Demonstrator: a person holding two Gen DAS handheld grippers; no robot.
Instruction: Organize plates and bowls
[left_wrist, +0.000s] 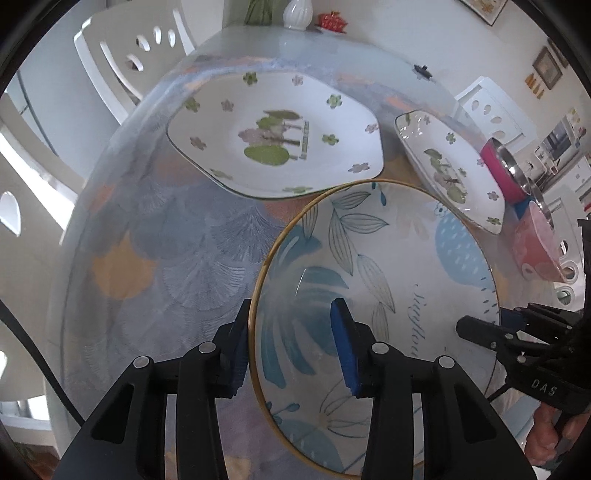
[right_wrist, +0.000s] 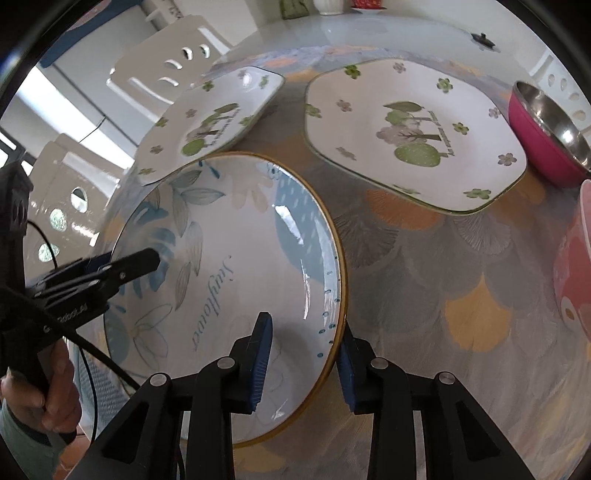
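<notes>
Left wrist view: round leaf-pattern plate (left_wrist: 373, 280) being held by left gripper (left_wrist: 295, 350) at its left rim, jaws pinching gold edge, one pad under, one inside. Right gripper (right_wrist: 303, 363) being clamped likewise on opposite rim. Plate being carried between both, tilted above tabletop (right_wrist: 424, 266), overlapping near edge of small square plate (right_wrist: 207, 122); contact not being resolved. Large square plate (right_wrist: 413, 136) lying beyond, nearer right gripper. Plate underside and near rim being cut off.

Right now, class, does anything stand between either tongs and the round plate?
Nothing visible does. The left tongs and right tongs each straddle the round plate's gold rim on opposite sides, pads closed on it.
</notes>
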